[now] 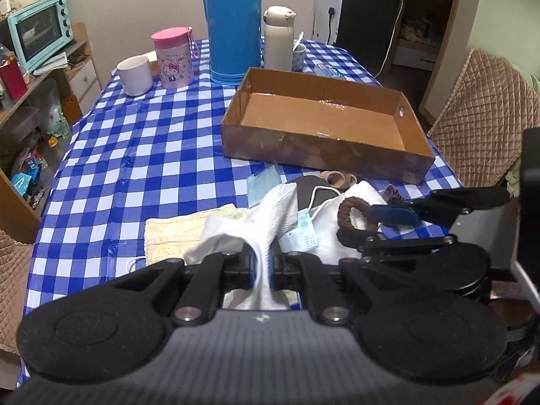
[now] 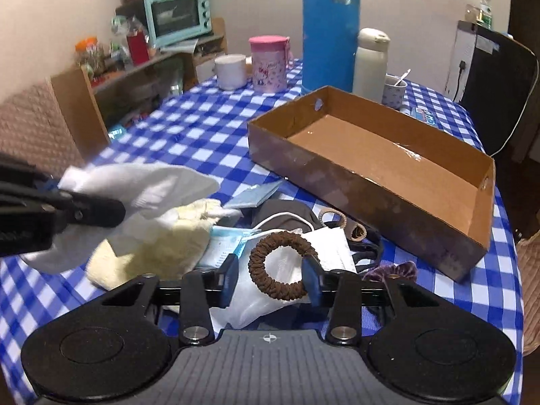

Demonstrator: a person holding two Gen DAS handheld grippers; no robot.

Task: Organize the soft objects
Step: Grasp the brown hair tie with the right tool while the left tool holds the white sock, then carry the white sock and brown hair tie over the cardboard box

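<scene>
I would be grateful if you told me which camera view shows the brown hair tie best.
The right wrist view: the brown hair tie appears there as a whole ring, close up, lying on a white face mask between the right tongs. The left wrist view shows it edge-on and partly hidden behind those tongs.

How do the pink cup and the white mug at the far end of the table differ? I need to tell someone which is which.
The pink cup is taller than the white mug. The pink cup wears a pink lid and a loop strap; the white mug is open-topped. The pink cup has cartoon printing; the white mug is plain. Both stand upright, side by side on the checked tablecloth.
</scene>
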